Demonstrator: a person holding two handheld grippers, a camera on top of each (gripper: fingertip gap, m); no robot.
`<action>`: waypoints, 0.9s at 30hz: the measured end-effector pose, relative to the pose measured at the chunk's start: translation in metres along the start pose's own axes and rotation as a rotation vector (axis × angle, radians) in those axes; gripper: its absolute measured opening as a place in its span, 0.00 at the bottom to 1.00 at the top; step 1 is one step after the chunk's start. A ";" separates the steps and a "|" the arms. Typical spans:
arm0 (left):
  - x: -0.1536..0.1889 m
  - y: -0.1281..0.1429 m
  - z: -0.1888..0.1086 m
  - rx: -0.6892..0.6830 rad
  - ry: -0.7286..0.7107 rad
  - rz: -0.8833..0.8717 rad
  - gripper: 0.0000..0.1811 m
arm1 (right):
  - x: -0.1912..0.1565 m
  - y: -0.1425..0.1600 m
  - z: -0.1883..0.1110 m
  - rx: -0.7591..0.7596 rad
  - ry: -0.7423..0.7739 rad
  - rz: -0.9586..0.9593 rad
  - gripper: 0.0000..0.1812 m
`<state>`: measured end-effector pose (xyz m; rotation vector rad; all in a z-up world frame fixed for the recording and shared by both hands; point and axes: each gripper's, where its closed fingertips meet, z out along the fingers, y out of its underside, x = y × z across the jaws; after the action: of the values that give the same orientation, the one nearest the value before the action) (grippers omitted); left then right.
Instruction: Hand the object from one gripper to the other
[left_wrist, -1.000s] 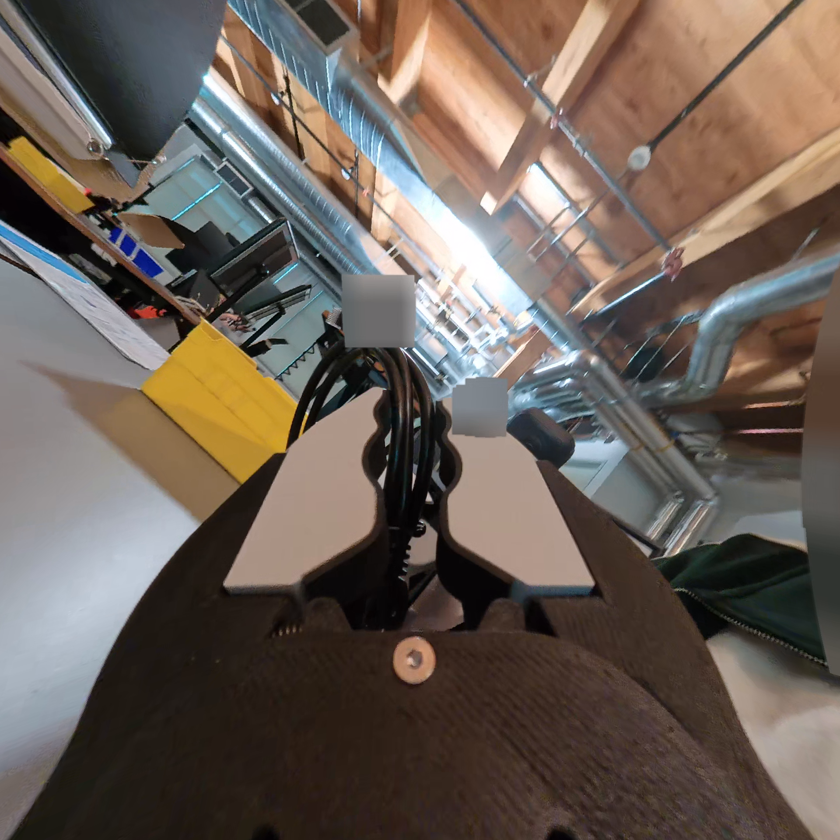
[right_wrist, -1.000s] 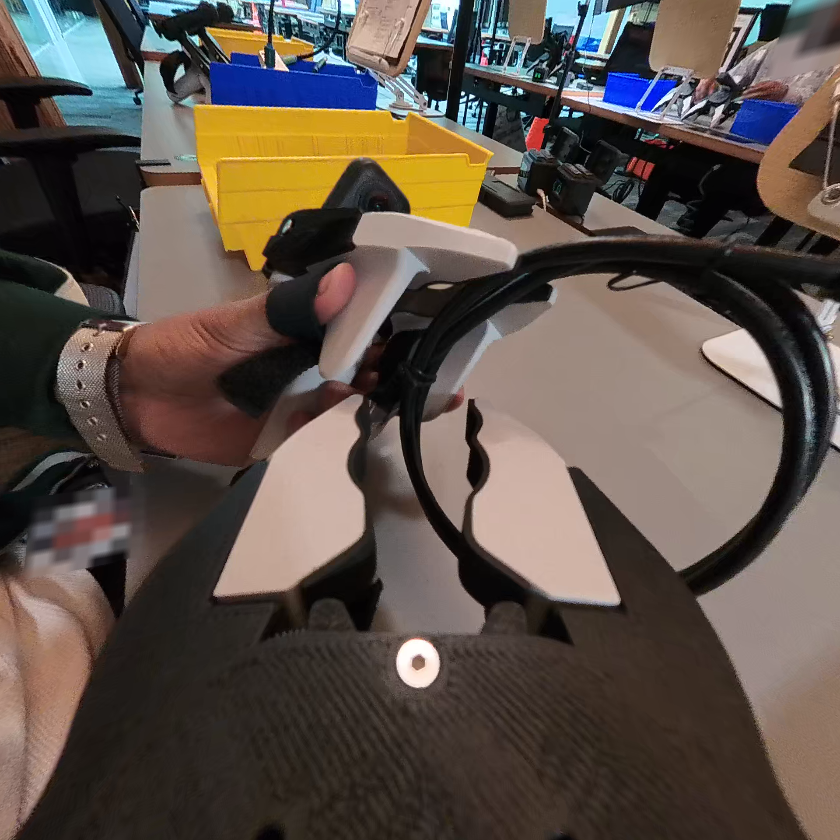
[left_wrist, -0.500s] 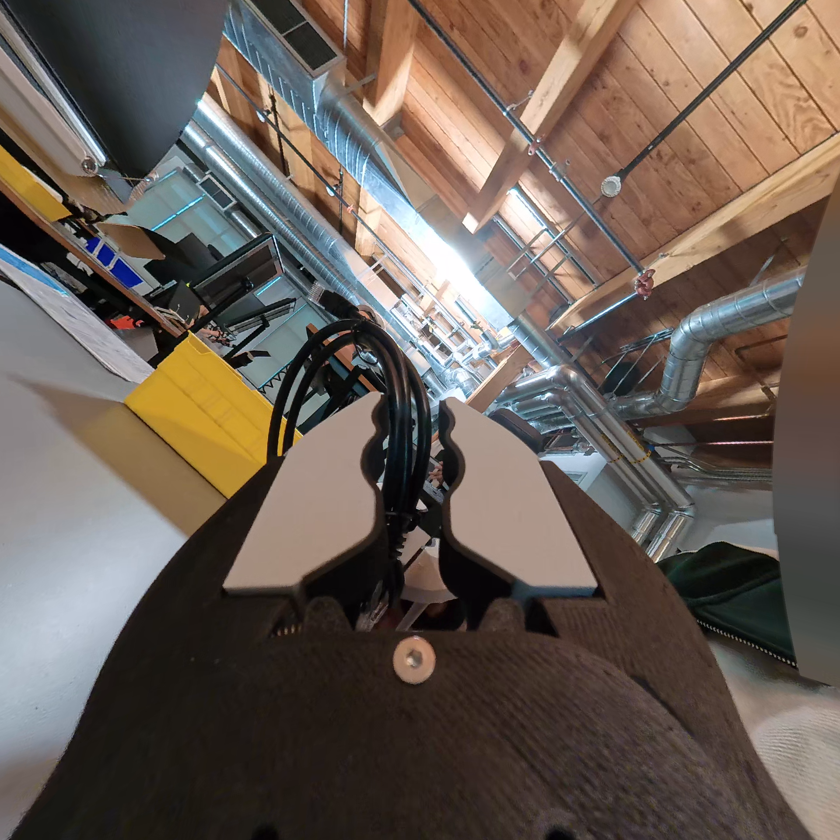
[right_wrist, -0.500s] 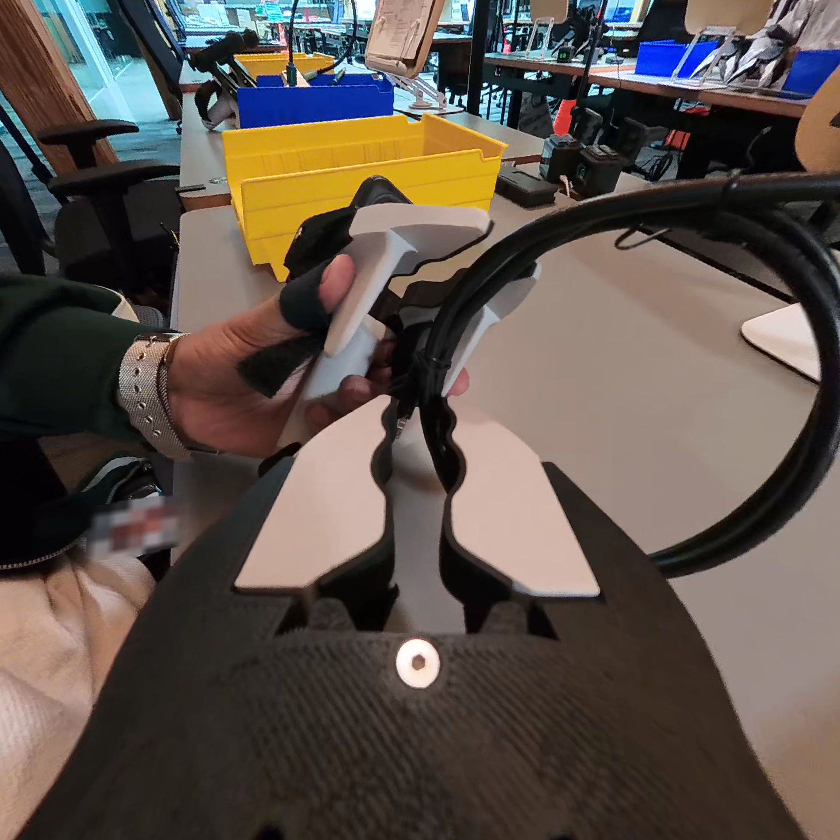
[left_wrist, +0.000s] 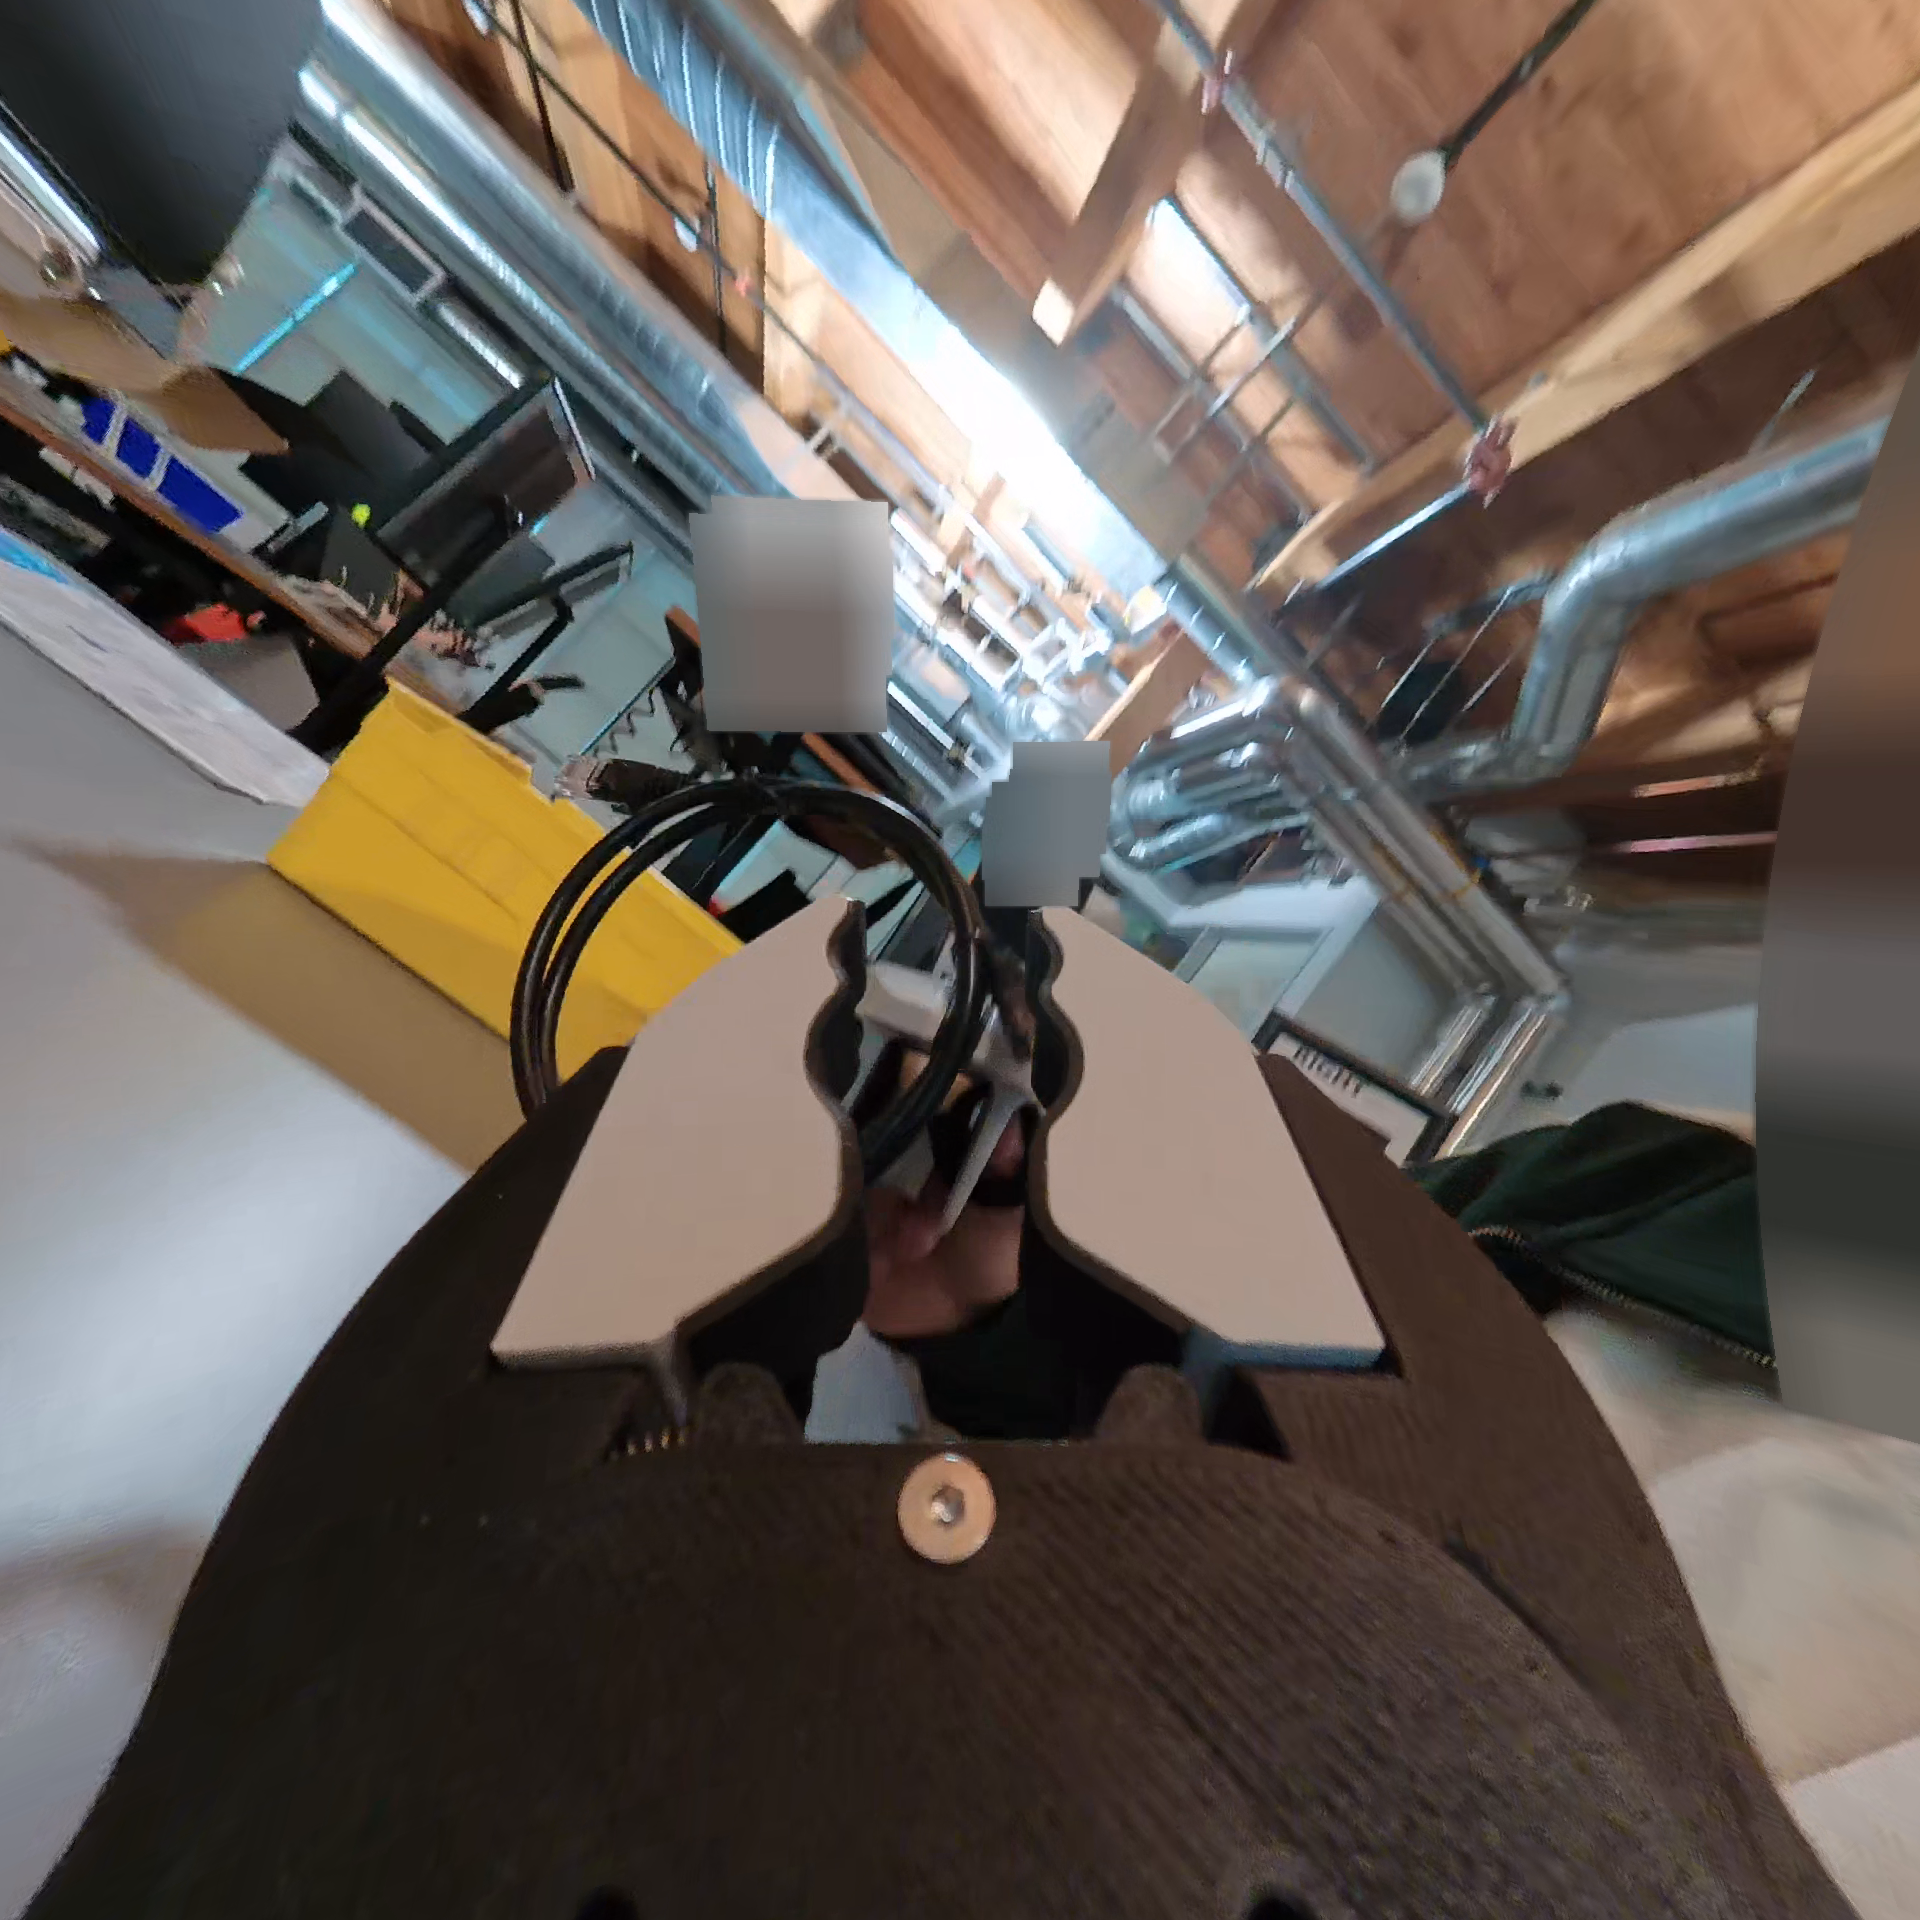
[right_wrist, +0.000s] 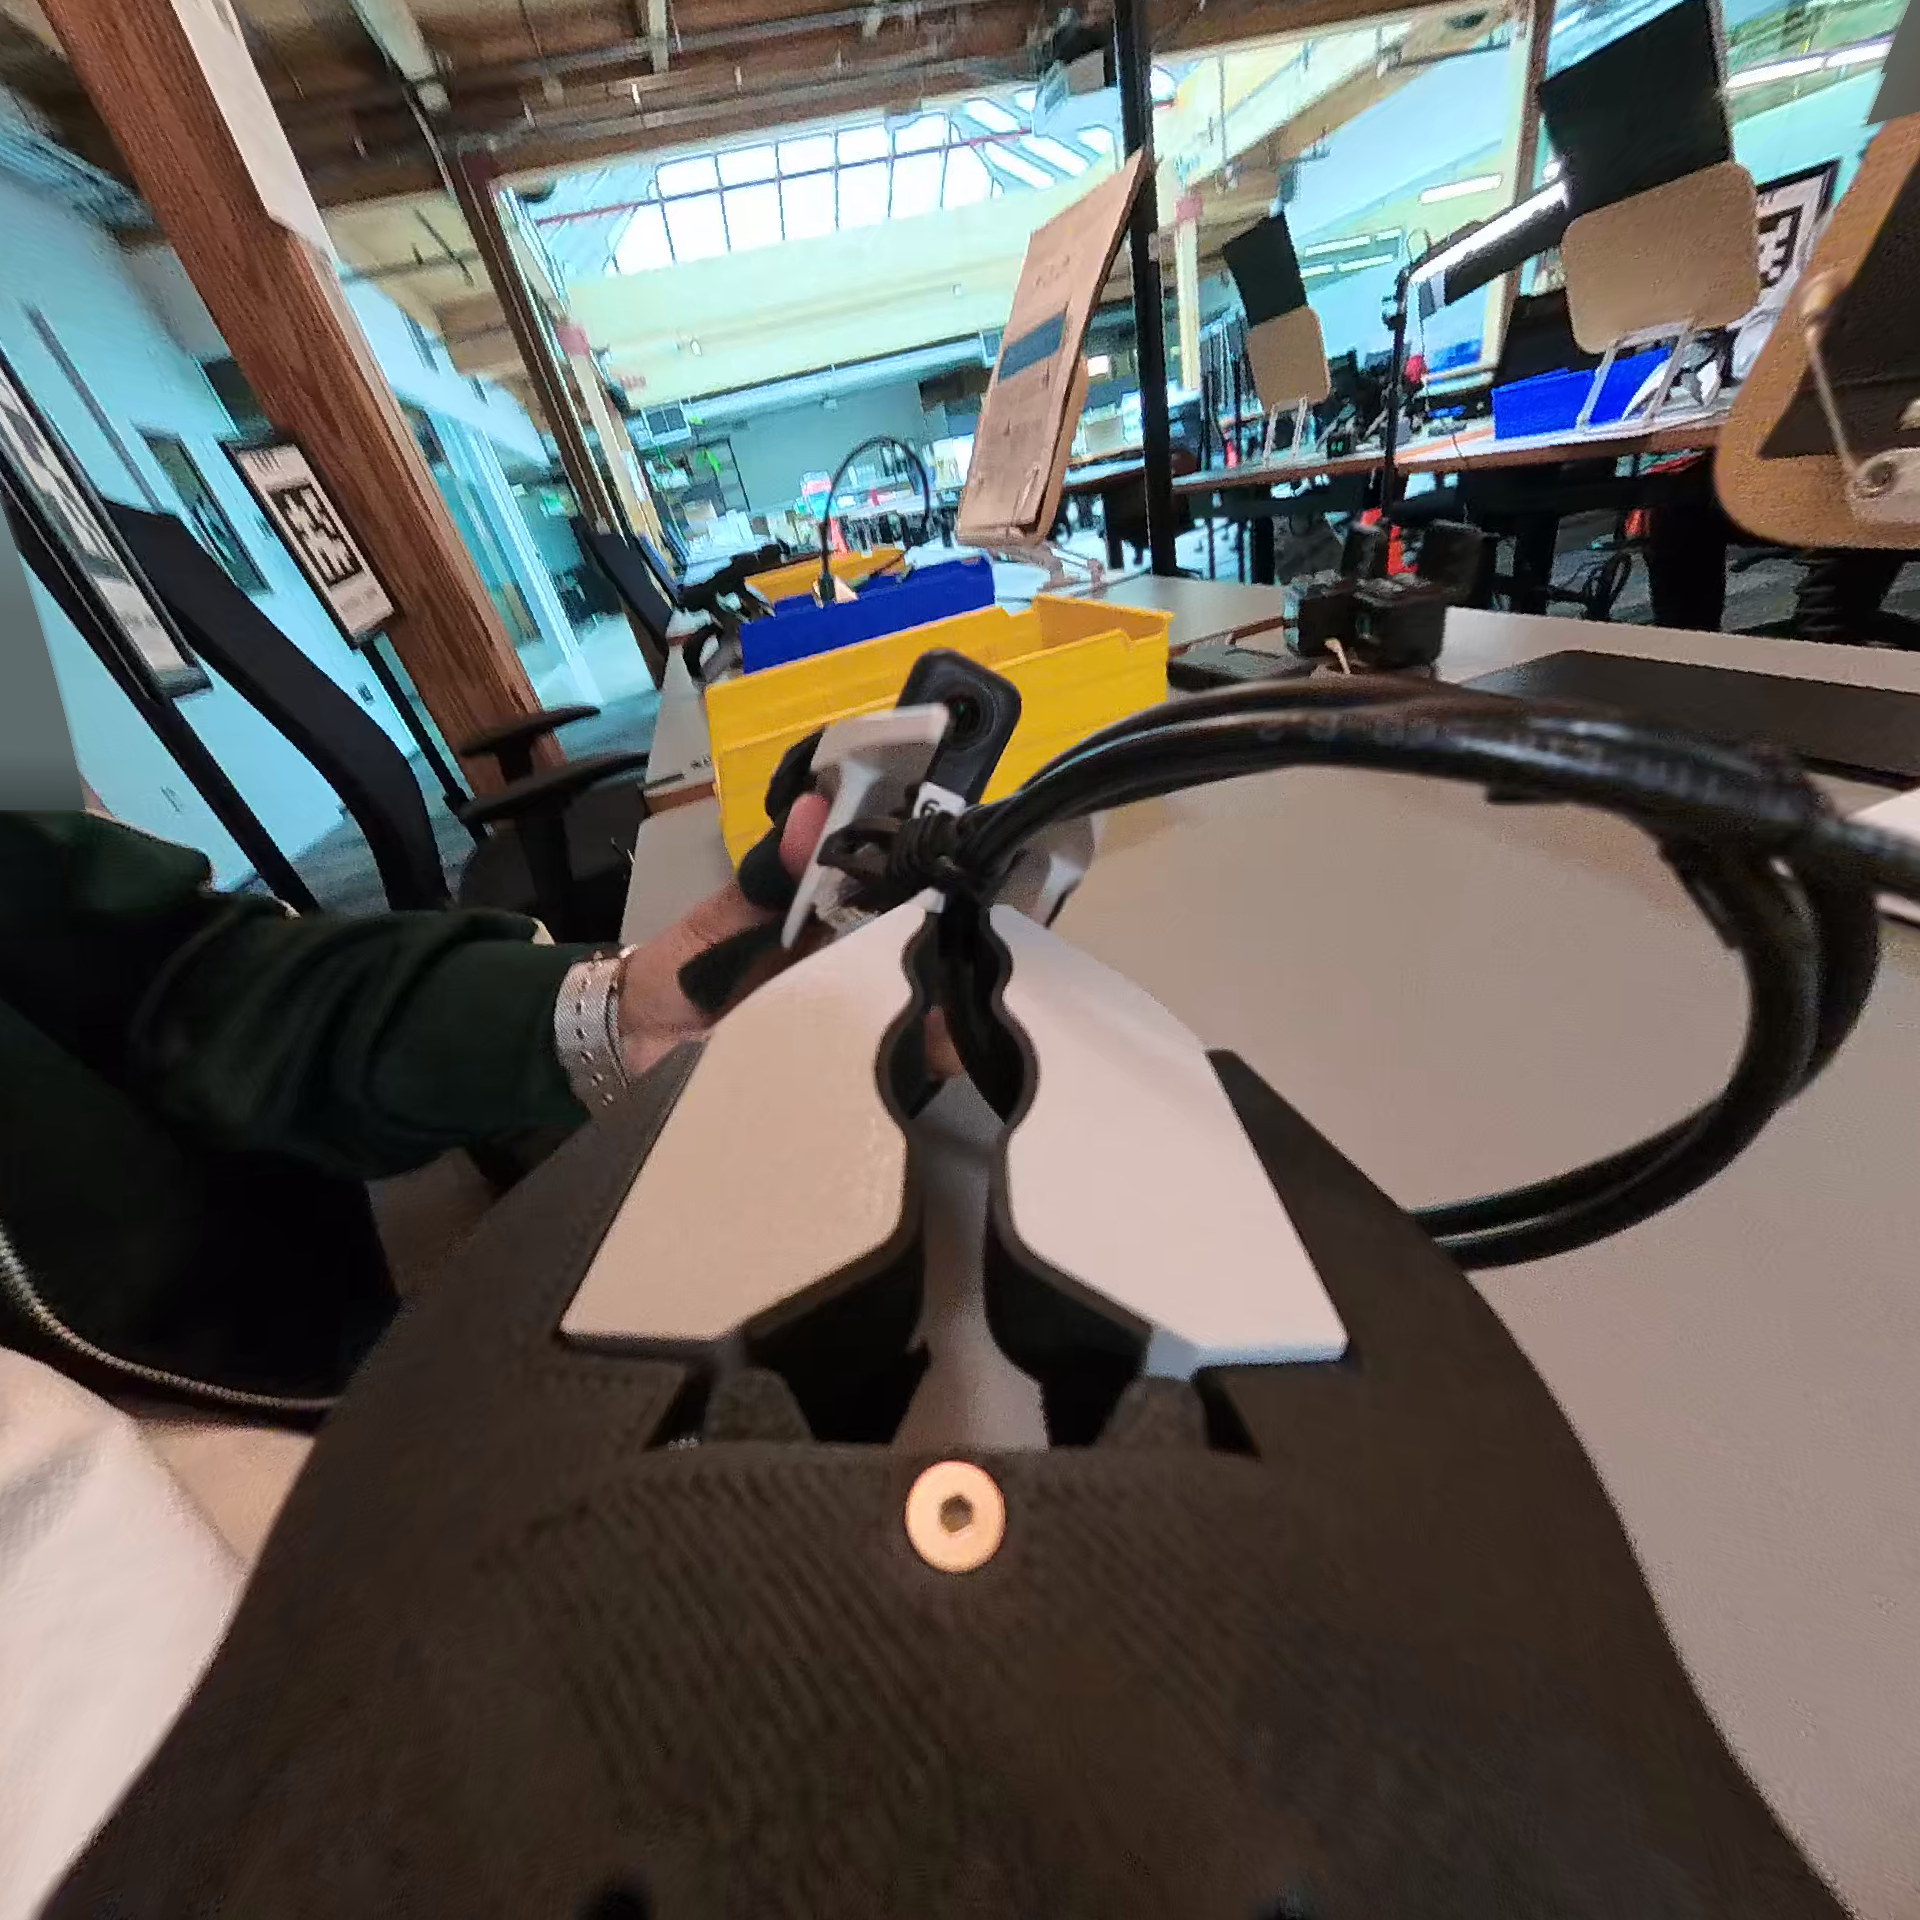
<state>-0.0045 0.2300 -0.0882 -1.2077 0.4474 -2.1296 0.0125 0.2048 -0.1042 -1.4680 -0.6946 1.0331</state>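
**Entry: cable hand-over, mid-air above tabletop**

- Right hand-held gripper (right_wrist: 961, 971): jaws drawn in, clamped on the coiled black cable (right_wrist: 1558, 758) at its tied neck. Grasp sits right at the fingertips, in the scalloped notches. Grey fingers (right_wrist: 1122, 1174) nearly meet around the bundle.
- Left hand-held gripper (left_wrist: 940, 982): jaws parted, a clear gap between the grey fingers (left_wrist: 707, 1153); nothing pinched. The cable (left_wrist: 644, 862) passes through the gap in its wrist view but looks to lie beyond the tips (contact, if any, not confirmable). Seen also from the right wrist view (right_wrist: 894, 790), held in the person's hand (right_wrist: 717, 956), facing the right unit tip to tip.
- Cable, position: off the tabletop (right_wrist: 1403, 987), carried by the right unit only, by my reading. Loop plane stands roughly upright; from the right unit the loop swings out to its right and back under, long axis approx. across the view. From the left unit the loop arcs up and to the left.
- Key relation: tied neck lies btwn the two sets of tips; right unit is on it, left is just beside it, directly opposite.
- Surroundings: yellow bin (right_wrist: 1039, 665) behind on the tabletop, well apart from the cable.
- Judgement: transfer largely done; next move prob. left unit backing straight away along its own axis so its open fingers clear the loop w/o snagging.
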 end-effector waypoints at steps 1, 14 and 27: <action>0.000 0.005 0.002 -0.034 -0.005 0.012 0.16 | 0.000 -0.004 -0.003 0.024 -0.014 0.016 0.03; 0.020 0.036 0.012 -0.248 0.163 -0.144 0.22 | -0.022 0.000 -0.013 -0.033 -0.313 0.141 0.03; 0.011 0.067 0.008 -0.488 0.042 -0.041 0.11 | -0.023 0.041 -0.007 -0.302 -0.262 -0.041 0.03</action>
<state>0.0225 0.1741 -0.1154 -1.4407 1.0132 -2.1508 0.0026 0.1742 -0.1399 -1.5813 -1.1021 1.1368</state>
